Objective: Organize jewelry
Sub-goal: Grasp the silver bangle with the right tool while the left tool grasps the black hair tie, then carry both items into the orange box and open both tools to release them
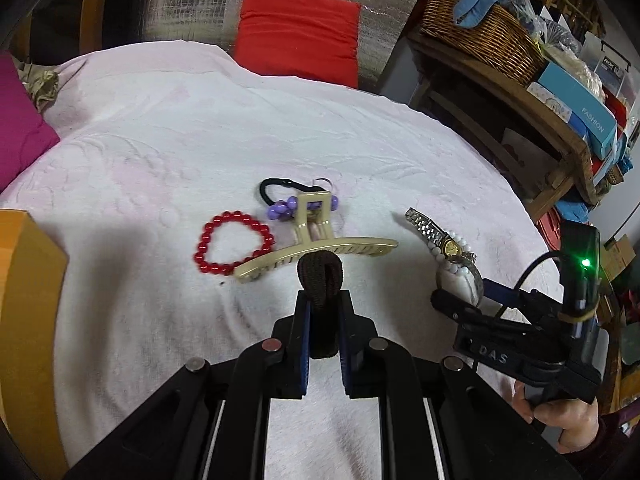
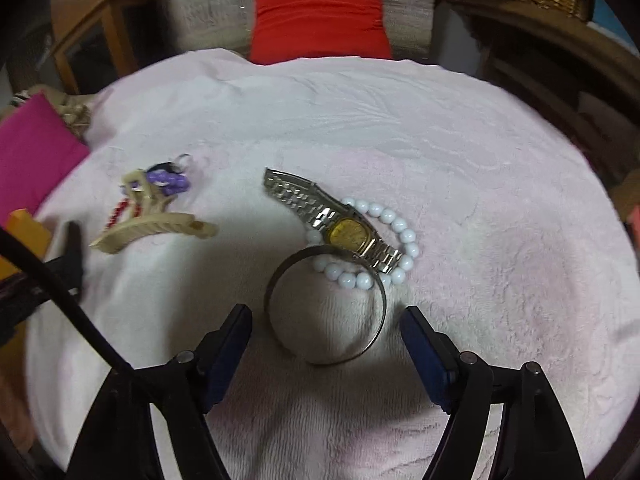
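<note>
Bangle — between right gripper fingers

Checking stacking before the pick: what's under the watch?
The watch lies across a white bead bracelet, its band end resting on the silver bangle. Beads directly beneath the case are covered.

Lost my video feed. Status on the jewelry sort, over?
Left gripper shut on brown hair tie. Right gripper open, straddling silver bangle, not gripping. Watch and white bead bracelet overlap bangle's far edge.
</note>
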Demonstrator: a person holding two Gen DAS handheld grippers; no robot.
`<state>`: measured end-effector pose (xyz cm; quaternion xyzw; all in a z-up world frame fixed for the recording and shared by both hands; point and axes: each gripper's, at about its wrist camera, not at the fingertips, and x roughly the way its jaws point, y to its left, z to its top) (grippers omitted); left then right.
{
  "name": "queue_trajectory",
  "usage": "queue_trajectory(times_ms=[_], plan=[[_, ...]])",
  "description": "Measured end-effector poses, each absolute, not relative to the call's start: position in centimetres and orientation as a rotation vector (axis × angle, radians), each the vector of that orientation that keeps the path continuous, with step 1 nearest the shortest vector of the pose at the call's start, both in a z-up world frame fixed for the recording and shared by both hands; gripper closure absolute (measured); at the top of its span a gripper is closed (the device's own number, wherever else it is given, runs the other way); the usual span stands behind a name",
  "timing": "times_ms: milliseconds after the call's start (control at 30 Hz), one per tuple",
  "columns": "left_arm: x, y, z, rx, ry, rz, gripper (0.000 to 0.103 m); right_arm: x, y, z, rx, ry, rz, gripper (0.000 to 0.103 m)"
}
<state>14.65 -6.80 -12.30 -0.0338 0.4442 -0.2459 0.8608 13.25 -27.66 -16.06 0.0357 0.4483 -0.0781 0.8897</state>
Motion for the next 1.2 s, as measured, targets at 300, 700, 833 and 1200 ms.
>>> queue_trajectory(times_ms=[300, 700, 833, 1200], plan=[[12.9, -5.9, -11.0, -0.062, 0.897, -0.537, 0.090, 12.2, -28.1, -15.4, 0.118, 0.917, -0.169, 0.039], [9.4, -0.9, -7.7, -0.087, 0.820, -0.475, 0.090, 9.0, -23.6, -10.7, 0.243, 0.779, 0.071, 0.039], [8.2, 2.9, -6.5, -0.084, 0.757, -0.375, 0.090, 8.9, -19.9, -9.7, 0.213, 0.743, 0.143, 0.039], [8.0, 15.6, -7.6, -0.177, 0.741, -0.040, 0.090, 8.3, -6.5, -7.5, 0.105, 0.642, 0.401, 0.039]])
